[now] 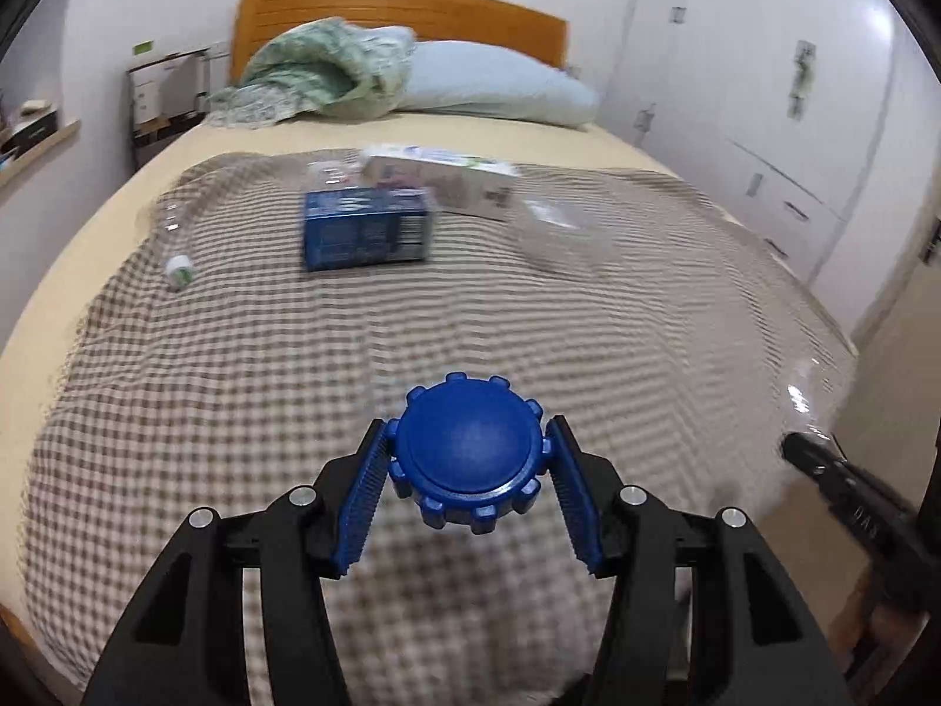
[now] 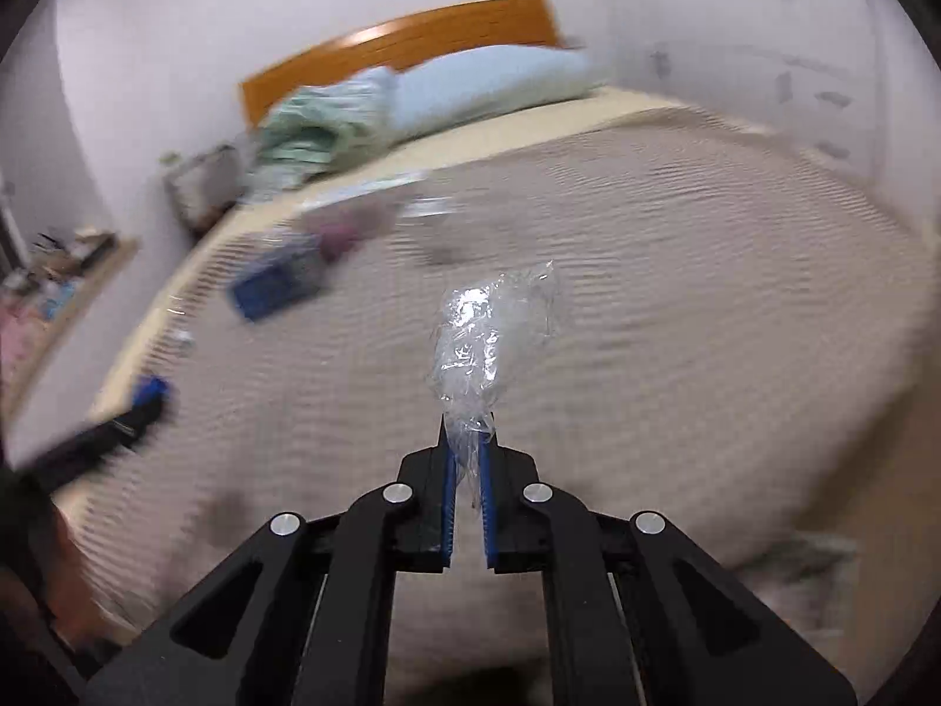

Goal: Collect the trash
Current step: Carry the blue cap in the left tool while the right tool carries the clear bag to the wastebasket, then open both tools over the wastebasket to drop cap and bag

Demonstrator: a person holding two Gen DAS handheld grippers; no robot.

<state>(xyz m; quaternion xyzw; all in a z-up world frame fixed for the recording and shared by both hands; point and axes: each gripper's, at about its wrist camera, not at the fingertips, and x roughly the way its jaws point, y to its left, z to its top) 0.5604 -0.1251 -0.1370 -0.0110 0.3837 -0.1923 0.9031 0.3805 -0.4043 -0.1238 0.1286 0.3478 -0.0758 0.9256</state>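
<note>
I have a piece of rubbish in each hand, both carried above the bed with the brown-and-cream checked cover (image 1: 411, 317), which I take to mean they are on their way to a bin I cannot see in either view.

My left gripper (image 1: 470, 459) has its blue ribbed fingers (image 1: 359, 506) spread fairly wide and pressed against opposite sides of a round blue plastic cap with knobs around its rim (image 1: 467, 450). The cap faces the camera, clamped across its width, probably because the knobbed rim gives the pads something to bite on.

My right gripper (image 2: 467, 453) is nearly closed, its fingers (image 2: 450, 494) a narrow slit apart, pinching the lower end of a crumpled clear plastic wrapper (image 2: 488, 341). The rest of the film stands up loose beyond the tips. Thin film needs that tight pinch, and I judge it could slip out if I swing fast; the right view is smeared by motion.

More trash lies further up the bed: a dark blue cardboard box (image 1: 366, 228), a white carton with printed sides (image 1: 441, 179) just behind it, a clear plastic container (image 1: 561, 235) to the right, hard to make out, and a clear bottle with a white cap (image 1: 176, 247) near the left edge. A pale blue pillow (image 1: 500, 82) and a green patterned quilt (image 1: 320, 79) sit by the wooden headboard (image 1: 400, 6).
</note>
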